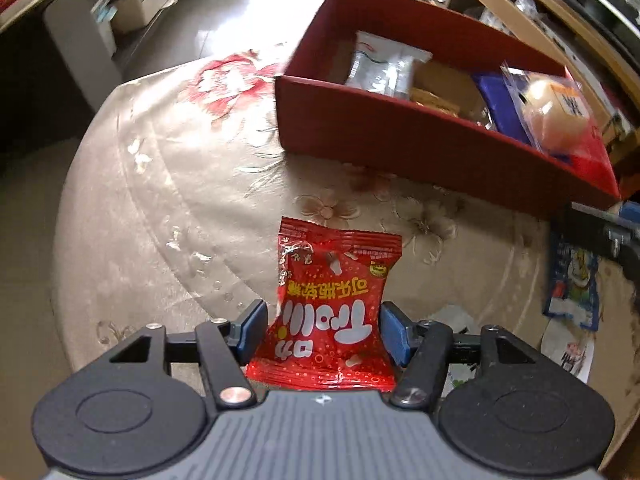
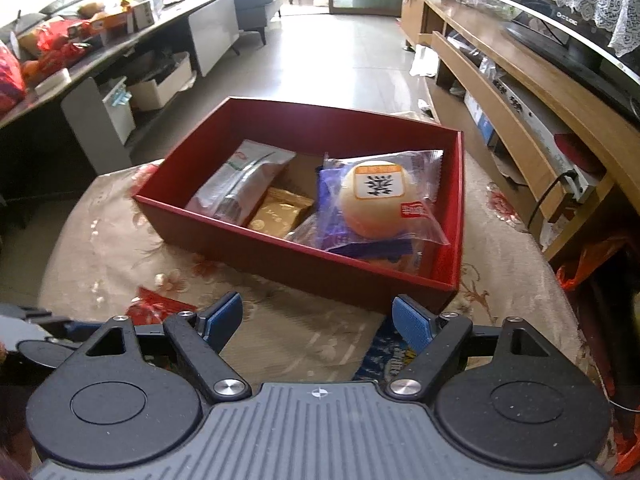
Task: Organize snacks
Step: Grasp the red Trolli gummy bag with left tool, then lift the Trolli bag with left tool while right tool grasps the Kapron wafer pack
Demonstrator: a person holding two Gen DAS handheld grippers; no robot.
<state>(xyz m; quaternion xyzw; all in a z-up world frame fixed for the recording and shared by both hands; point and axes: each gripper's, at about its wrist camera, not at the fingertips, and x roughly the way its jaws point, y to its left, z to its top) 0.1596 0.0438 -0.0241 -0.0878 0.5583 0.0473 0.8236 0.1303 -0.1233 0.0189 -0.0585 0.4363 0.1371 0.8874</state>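
In the left wrist view, the left hand-held gripper (image 1: 323, 330) at lower centre has its blue pads either side of a red candy packet (image 1: 332, 308) on the floral-clothed bench (image 1: 160, 208), not clearly pressing it; the red box (image 1: 400, 136) sits upper right. In the right wrist view, the right hand-held gripper (image 2: 318, 322) stands open and empty below the box, which holds a wrapped bun (image 2: 378, 200), a gold packet (image 2: 280, 212) and a silver pouch (image 2: 244, 184).

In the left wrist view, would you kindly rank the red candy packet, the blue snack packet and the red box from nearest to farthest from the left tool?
1. Red candy packet, between the left tool's fingers.
2. Blue snack packet, lying off to the right.
3. Red box, ahead at the table's far side.
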